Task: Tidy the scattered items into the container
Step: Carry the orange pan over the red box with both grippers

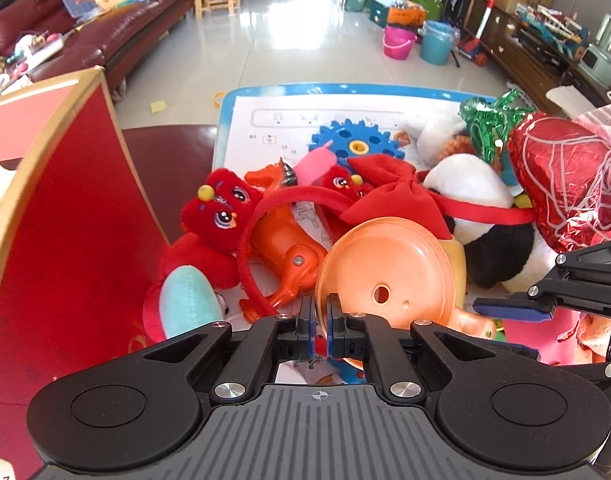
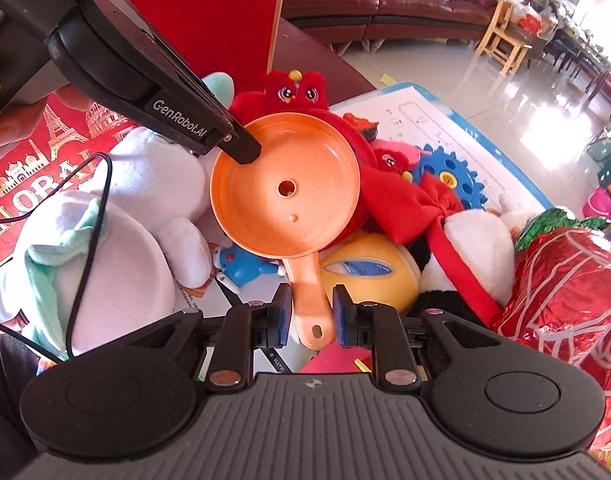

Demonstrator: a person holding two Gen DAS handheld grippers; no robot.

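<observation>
While two grippers grip one orange pan (image 2: 285, 196); two red plushies (image 1: 221, 216).

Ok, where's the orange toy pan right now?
The orange toy pan sits mid-frame in the right wrist view, above the toy pile, its handle between the right tongs and its far rim pinched by the left tongs.

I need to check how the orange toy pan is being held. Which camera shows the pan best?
The right wrist view: the whole orange toy pan shows, with its handle between the right tongs and the left tongs on its rim. The left wrist view shows only its tilted bowl.
</observation>
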